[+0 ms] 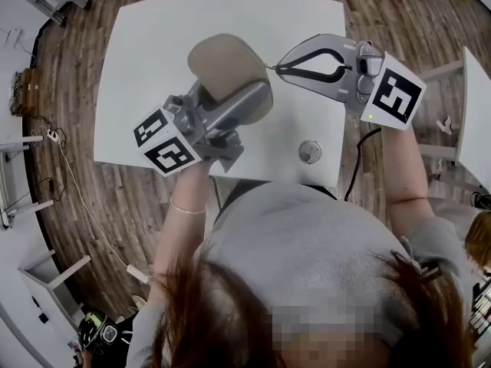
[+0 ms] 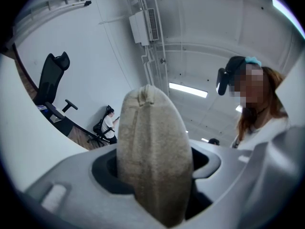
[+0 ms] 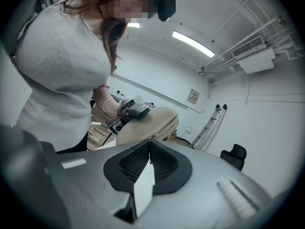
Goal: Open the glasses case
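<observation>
Over a white tabletop (image 1: 153,37) on a wood floor, we hold the beige glasses case (image 1: 226,71) in our left claw (image 1: 245,102), its jaws partway apart and pressing on the case's sides. Our right claw (image 1: 272,68) is closed tight, its tips touching the seam at the case's end.

The left gripper (image 1: 257,102) points slightly upward, its jaws partly apart and clamped on the beige glasses case (image 1: 226,67). The right gripper (image 1: 278,69) tilts down toward it, jaws pressed together, tips at the case's edge. The left forearm (image 1: 182,228), with a bracelet (image 1: 188,207), and the right forearm (image 1: 403,175) both reach forward.
</observation>
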Motion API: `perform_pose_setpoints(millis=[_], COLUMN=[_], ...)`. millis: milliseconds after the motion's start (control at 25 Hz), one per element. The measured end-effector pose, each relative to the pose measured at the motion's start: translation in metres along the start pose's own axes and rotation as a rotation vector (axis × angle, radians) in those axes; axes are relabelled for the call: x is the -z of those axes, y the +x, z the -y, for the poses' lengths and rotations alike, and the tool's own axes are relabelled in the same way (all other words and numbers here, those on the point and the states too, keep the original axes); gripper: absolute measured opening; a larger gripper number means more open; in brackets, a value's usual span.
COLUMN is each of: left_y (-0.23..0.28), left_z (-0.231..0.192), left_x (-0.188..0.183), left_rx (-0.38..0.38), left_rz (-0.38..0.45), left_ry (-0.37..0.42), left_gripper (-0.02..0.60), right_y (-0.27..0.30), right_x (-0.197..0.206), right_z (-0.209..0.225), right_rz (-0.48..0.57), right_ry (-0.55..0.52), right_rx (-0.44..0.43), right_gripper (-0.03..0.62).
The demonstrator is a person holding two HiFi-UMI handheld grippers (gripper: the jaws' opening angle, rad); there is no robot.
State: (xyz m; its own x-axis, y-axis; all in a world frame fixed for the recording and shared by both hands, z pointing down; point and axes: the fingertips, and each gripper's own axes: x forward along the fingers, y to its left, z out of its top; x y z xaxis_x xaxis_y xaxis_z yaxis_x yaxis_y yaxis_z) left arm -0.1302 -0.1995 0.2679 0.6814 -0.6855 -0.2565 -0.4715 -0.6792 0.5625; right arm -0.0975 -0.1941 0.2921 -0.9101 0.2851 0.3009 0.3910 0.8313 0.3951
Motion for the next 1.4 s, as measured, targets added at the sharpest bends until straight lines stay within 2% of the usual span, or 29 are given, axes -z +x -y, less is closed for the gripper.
perform_pose_setpoints(millis=[280,840,1400], left_y=[-0.001,-0.002,-0.004], left_z=[-0.002,0.001,-0.002], left_x=[-0.011,-0.022,-0.024], left_rx=[-0.012,-0.014,-0.033], left_rz=[0.042,0.092,0.101], left_ry=[-0.036,-0.047,-0.063], left_gripper=[0.305,0.305,0.305], right_y=[0.004,0.008,0.017], right_x=[0.007,0.019,0.021], right_z=[-0.016,-0.046,-0.057], right_rz=[-0.031,-0.078,-0.056], right_ry=[-0.012,0.0,0.046], right_rx=[-0.02,-0.058,-0.072], right_gripper=[0.011,0.012,0.012])
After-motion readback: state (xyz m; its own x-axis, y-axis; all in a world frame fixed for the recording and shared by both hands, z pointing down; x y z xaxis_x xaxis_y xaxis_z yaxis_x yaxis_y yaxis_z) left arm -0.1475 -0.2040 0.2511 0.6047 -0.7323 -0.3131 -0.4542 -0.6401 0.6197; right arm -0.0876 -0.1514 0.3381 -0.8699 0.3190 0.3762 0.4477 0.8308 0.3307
